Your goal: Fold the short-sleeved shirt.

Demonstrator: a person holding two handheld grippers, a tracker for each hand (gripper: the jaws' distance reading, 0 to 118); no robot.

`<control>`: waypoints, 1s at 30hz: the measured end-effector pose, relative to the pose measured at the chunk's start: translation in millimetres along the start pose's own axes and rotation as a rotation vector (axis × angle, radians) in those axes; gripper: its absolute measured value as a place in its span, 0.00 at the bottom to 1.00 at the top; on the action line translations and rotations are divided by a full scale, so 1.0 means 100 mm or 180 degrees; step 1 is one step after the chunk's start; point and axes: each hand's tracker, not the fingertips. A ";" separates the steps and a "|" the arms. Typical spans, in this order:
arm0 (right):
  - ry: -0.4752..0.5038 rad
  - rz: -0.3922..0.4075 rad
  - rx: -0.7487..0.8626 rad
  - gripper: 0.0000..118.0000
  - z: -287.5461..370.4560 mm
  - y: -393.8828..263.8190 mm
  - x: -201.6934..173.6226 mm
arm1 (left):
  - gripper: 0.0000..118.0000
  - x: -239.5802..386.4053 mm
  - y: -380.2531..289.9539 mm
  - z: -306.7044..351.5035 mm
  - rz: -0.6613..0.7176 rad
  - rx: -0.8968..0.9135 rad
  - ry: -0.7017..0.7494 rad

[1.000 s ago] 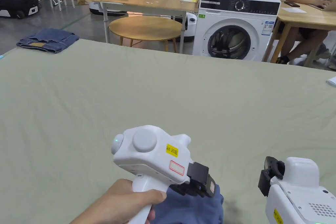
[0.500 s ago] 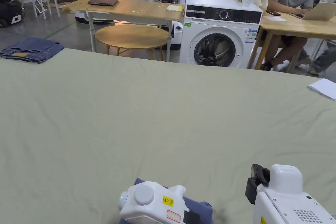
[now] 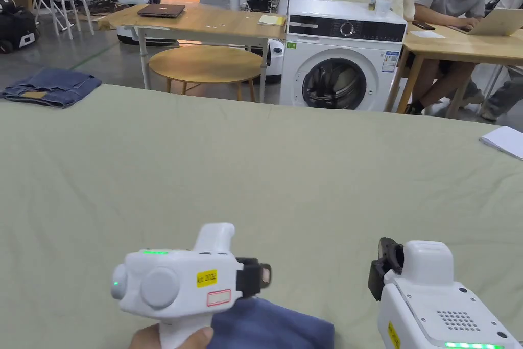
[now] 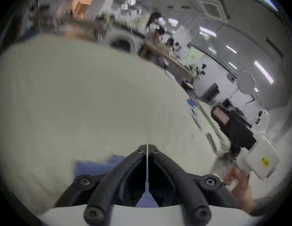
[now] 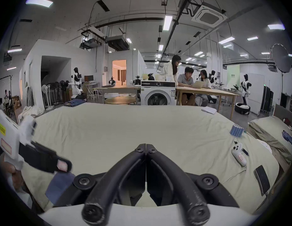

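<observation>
The blue short-sleeved shirt [image 3: 276, 325] lies folded into a small bundle at the near edge of the green sheet [image 3: 255, 161]. My left gripper [image 3: 261, 276] hovers just above it, held level and pointing right, jaws shut with nothing between them. In the left gripper view the jaws [image 4: 147, 146] meet, and the shirt [image 4: 93, 166] lies below them. My right gripper [image 3: 382, 264] is to the shirt's right, apart from it. Its jaws [image 5: 146, 145] are shut and hold nothing, and the shirt [image 5: 59, 187] sits at lower left under the left gripper [image 5: 60, 164].
Folded jeans [image 3: 48, 87] lie at the sheet's far left, white paper [image 3: 503, 140] at its right edge. A controller [image 5: 239, 156], a phone [image 5: 261, 179] and a blue pack [image 5: 236, 130] lie to the right. A washing machine [image 3: 342, 53] and tables with people stand beyond.
My left gripper dipped onto the blue shirt, then lifted off it and swung level, now pointing right. The right gripper has barely moved. The head camera has shifted.
</observation>
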 end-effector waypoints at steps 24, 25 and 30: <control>0.0360 0.0058 -0.0371 0.00 0.27 -0.14 -0.29 | 0.00 -0.28 -0.26 0.82 -0.0542 0.1348 0.1384; 0.0500 0.0074 -0.0516 0.00 0.29 -0.24 -0.31 | 0.00 -0.31 -0.30 0.82 -0.0486 0.1255 0.1368; 0.0659 0.0190 -0.1084 0.00 0.18 -0.70 -0.48 | 0.00 -0.39 -0.44 0.84 -0.0413 0.1133 0.1325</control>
